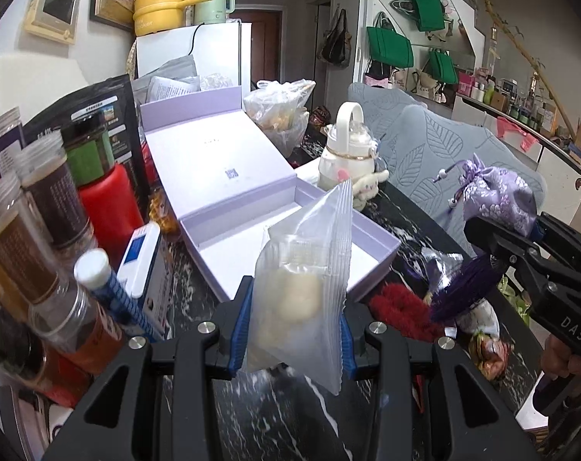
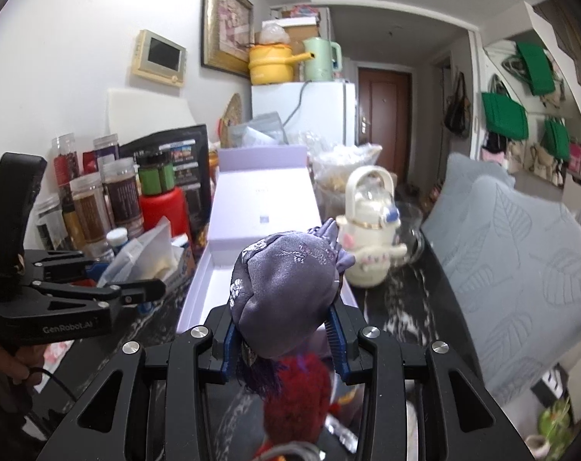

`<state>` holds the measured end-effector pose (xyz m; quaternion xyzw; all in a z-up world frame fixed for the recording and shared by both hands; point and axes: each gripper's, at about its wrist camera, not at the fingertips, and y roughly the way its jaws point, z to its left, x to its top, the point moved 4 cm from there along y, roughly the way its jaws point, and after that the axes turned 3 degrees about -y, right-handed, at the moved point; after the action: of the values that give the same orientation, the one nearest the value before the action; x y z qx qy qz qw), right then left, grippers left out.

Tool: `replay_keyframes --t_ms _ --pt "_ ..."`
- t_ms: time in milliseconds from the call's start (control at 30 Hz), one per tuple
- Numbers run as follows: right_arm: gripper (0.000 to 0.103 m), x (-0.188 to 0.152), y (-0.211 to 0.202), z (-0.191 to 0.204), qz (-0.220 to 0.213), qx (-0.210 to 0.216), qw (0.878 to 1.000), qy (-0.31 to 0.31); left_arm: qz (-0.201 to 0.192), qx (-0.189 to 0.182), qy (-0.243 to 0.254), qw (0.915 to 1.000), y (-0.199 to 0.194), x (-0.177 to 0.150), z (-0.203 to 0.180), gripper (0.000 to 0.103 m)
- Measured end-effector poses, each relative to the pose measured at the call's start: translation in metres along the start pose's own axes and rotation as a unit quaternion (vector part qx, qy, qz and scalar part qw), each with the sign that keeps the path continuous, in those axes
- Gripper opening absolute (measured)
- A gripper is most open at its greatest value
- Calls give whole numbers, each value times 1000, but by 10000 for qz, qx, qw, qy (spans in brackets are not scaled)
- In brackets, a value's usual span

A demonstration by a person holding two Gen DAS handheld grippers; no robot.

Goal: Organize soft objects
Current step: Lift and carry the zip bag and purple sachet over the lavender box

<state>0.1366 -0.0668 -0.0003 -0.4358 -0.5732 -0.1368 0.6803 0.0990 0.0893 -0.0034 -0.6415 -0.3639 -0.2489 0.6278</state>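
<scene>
My left gripper point(image 1: 292, 322) is shut on a clear plastic packet point(image 1: 302, 292) with a pale soft lump inside, lifted above the dark marble table. Just beyond it lies an open lilac gift box point(image 1: 382, 246) with its lid point(image 1: 209, 161) folded back. My right gripper point(image 2: 286, 330) is shut on a purple brocade drawstring pouch point(image 2: 286, 288), held up before the same box point(image 2: 198, 292). In the left wrist view the pouch point(image 1: 497, 199) and right gripper point(image 1: 528, 238) hang at the right, a purple tassel point(image 1: 463, 288) dangling. The left gripper point(image 2: 152, 292) with its packet point(image 2: 136, 257) shows at left in the right wrist view.
Jars and a red bottle point(image 1: 106, 207) crowd the table's left side. A cream kettle-shaped bottle point(image 1: 348, 153) stands behind the box. A red fluffy item point(image 1: 398, 307) and wrapped packets point(image 1: 478, 326) lie on the table at right. A grey leaf-patterned chair cover point(image 1: 436, 153) borders the far edge.
</scene>
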Motion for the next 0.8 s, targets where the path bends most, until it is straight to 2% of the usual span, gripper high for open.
replay_keyframes --t_ms 300,800 --pt "37 35 22 0 -184 201 9993 -238 -85 111 -15 9999 21 29 11 38" --pt "38 81 85 -6 -81 319 9980 -539 -19 320 -28 9995 73 67 33 38"
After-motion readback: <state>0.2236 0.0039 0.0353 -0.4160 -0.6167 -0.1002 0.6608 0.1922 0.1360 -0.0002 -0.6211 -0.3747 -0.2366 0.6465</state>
